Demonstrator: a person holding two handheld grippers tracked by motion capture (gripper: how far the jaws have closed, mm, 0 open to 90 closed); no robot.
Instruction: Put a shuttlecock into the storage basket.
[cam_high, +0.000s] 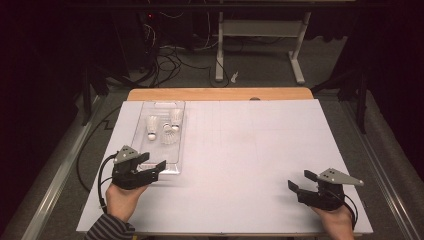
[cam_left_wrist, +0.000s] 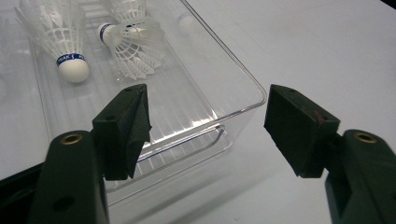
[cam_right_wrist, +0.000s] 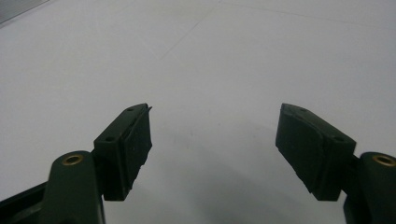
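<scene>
Left gripper (cam_left_wrist: 208, 126) gapes at clear tray (cam_left_wrist: 243, 77); far shuttlecocks (cam_left_wrist: 133, 44) cropped

Dim room beyond the white-topped table (cam_high: 260, 145) — cables (cam_high: 167, 62) on grey floor (cam_high: 260, 67), white desk frame (cam_high: 260, 30).

Left gripper (cam_high: 154, 162) at near left, jaws spread wide, pointing far and right, held in a hand (cam_high: 121, 199) with striped sleeve, right gripper (cam_high: 301, 181) at near right, jaws apart, pointing left, gripped from behind by the right hand (cam_high: 336, 220)
</scene>
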